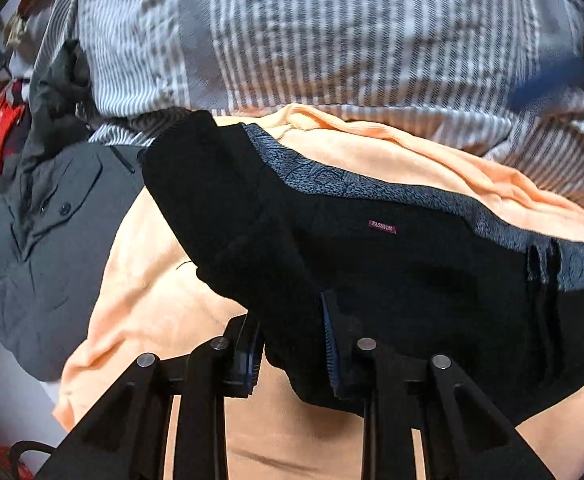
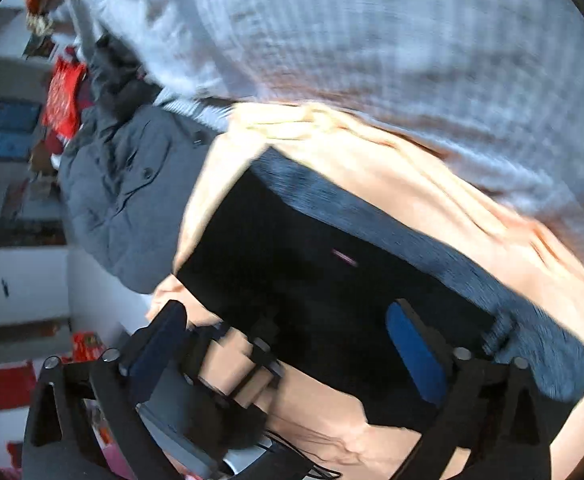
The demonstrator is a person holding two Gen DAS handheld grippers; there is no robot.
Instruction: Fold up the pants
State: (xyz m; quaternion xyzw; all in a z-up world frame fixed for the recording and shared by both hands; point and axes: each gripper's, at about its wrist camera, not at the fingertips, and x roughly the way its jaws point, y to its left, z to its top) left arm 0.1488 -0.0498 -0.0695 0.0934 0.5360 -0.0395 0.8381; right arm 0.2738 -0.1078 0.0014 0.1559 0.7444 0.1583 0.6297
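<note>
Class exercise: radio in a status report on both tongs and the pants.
Left tongs shut on black pants. Right tongs open, straddling pants edge. Pants lie on orange sheet; grey jacket alongside.

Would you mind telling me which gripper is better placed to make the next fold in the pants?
Left, probably. The left gripper already has the black pants between its fingers, whereas the right gripper stands wide open beside them.
</note>
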